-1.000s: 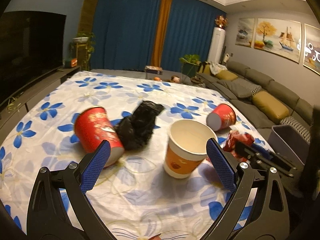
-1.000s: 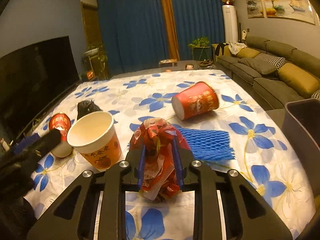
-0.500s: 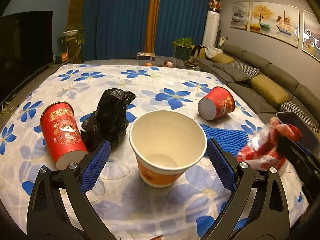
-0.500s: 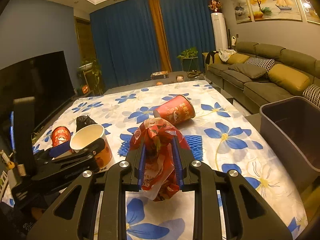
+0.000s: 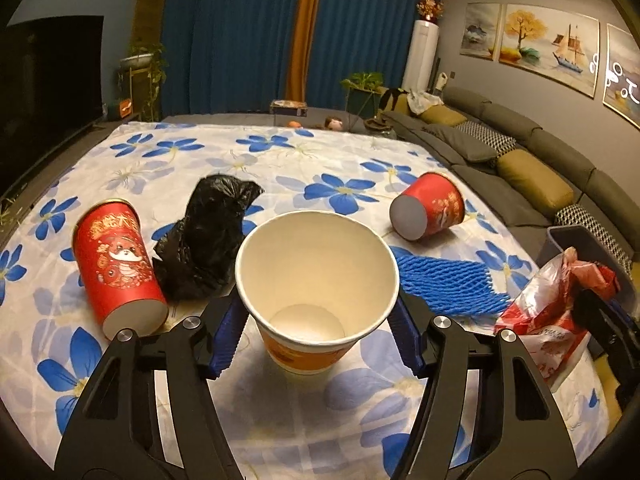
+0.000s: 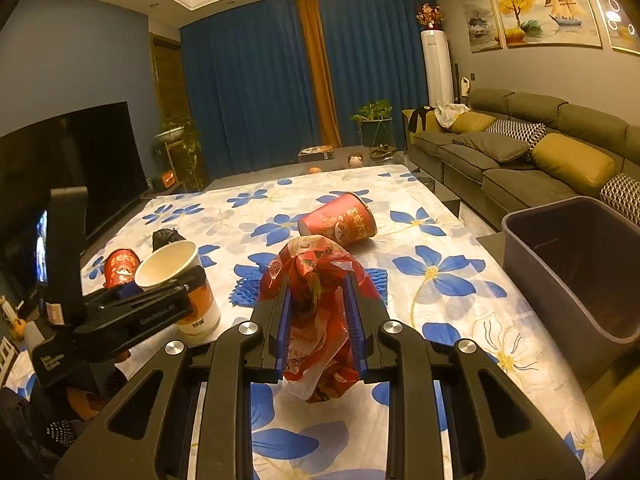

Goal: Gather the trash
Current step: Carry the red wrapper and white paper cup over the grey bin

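Observation:
My left gripper (image 5: 316, 336) is shut on an upright white and orange paper cup (image 5: 316, 280), its blue pads (image 5: 228, 332) pressed to the cup's sides; the cup also shows in the right wrist view (image 6: 176, 276). My right gripper (image 6: 320, 320) is shut on a crumpled red and white plastic wrapper (image 6: 316, 280) held above the table; the wrapper shows at the right in the left wrist view (image 5: 548, 312). A black plastic bag (image 5: 208, 240), two tipped red cups (image 5: 116, 268) (image 5: 428, 210) and a blue foam net (image 5: 448, 280) lie on the table.
The table has a white cloth with blue flowers (image 5: 340, 160). A grey bin (image 6: 580, 264) stands off the table's right edge. A sofa (image 6: 520, 148) runs along the right wall, a TV (image 6: 80, 184) on the left.
My left gripper has closed on the paper cup. My right gripper has carried the wrapper higher and nearer the grey bin.

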### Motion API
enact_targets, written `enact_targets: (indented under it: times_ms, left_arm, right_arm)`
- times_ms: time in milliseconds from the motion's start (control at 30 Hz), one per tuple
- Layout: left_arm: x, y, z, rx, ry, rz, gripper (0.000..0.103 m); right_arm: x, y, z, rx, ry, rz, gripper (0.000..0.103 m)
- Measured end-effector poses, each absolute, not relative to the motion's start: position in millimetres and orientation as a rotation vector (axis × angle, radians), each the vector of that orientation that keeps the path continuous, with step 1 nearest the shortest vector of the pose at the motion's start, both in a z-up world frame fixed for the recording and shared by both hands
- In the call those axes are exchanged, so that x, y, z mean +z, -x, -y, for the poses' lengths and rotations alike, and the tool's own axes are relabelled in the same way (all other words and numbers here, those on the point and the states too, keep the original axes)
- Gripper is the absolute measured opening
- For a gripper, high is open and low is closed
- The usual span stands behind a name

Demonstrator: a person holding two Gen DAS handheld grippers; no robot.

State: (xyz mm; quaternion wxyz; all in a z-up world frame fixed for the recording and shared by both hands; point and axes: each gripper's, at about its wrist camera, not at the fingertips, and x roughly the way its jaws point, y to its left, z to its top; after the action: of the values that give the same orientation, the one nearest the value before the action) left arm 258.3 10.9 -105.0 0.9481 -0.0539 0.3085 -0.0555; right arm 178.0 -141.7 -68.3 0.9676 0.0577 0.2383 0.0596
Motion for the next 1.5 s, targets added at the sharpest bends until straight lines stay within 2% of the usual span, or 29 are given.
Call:
enact_targets:
  times_ms: [600, 1500]
  left_arm:
    - [-48.6, -208.4, 26.1, -0.152, 0.067, -0.519, 0.063]
    - [-16.7, -202.6, 154.2, -0.33, 0.015, -0.452, 0.063]
  right_arm:
    - [-41.6, -146.7, 174.3, 0.123, -0.091, -0.414, 0.026]
    - [-18.7, -121.8, 274.7, -0.051, -0.088, -0.327, 0.026]
